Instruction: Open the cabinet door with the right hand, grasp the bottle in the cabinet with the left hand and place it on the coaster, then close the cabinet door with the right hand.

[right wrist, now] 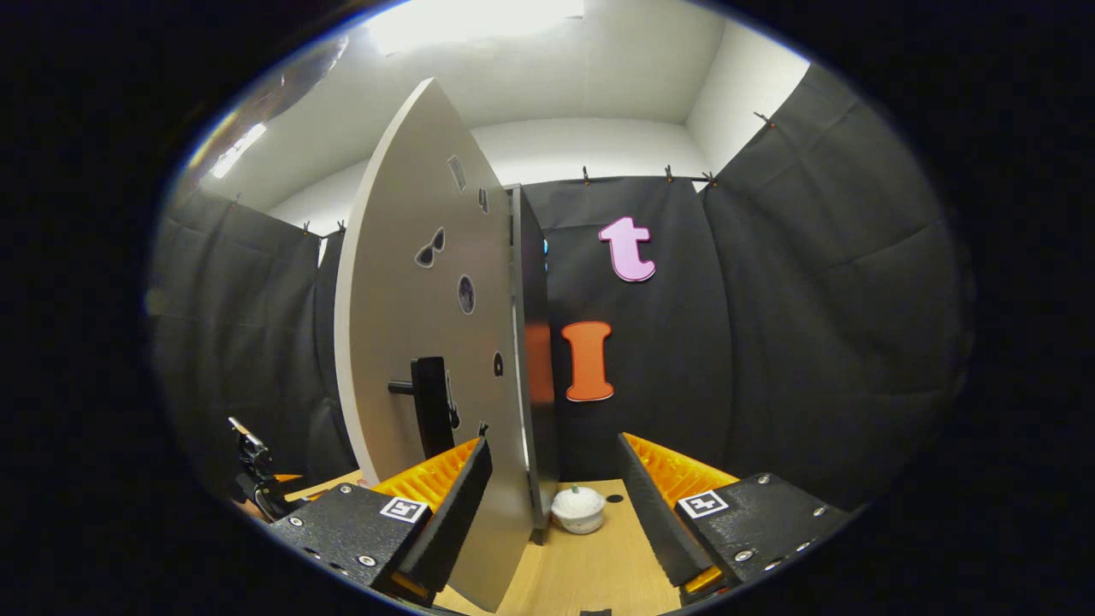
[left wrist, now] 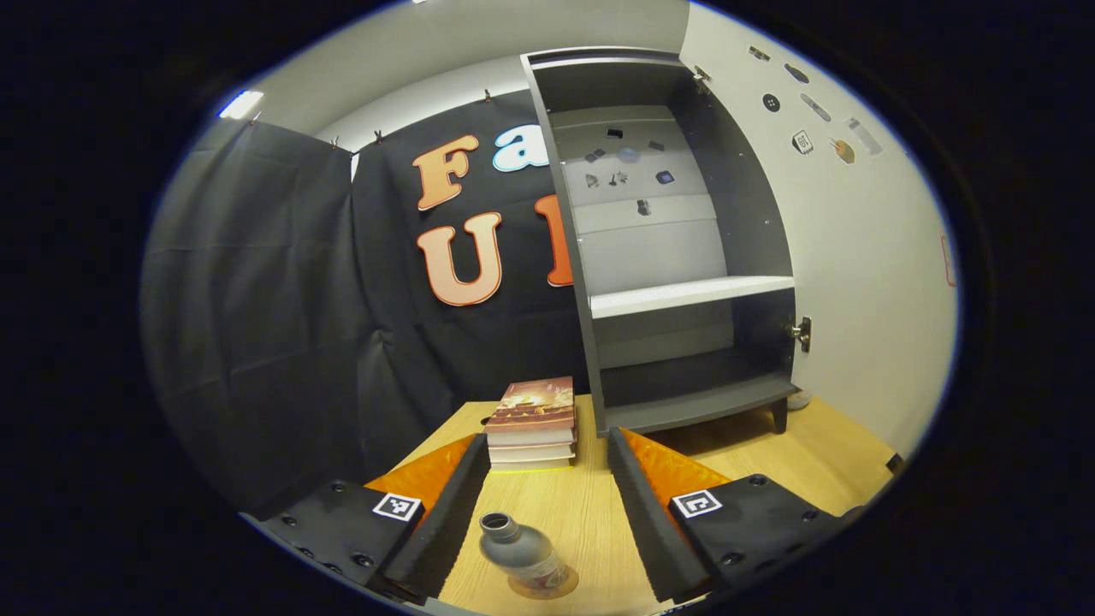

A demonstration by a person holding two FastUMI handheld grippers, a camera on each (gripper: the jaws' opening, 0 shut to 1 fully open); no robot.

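1. The cabinet stands open on the wooden table, its shelves bare, and its door is swung wide out toward the right gripper.
2. The right gripper has its jaws spread wide and grips nothing; the door's lower edge passes between its fingers, close beside the left one. The dark handle sits above that finger, apart from it.
3. The left gripper is likewise wide open and empty, with the bottle standing free between its fingers.
4. The bottle rests upright on the coaster, near a stack of books, so I judge placing done and closing the door to be the step in hand.
5. To do it well, I would push flat on the door's face near the handle and swing it steadily, stopping short of a slam.
6. A small white lidded pot sits by the cabinet's foot, outside the door's path as far as I can tell.
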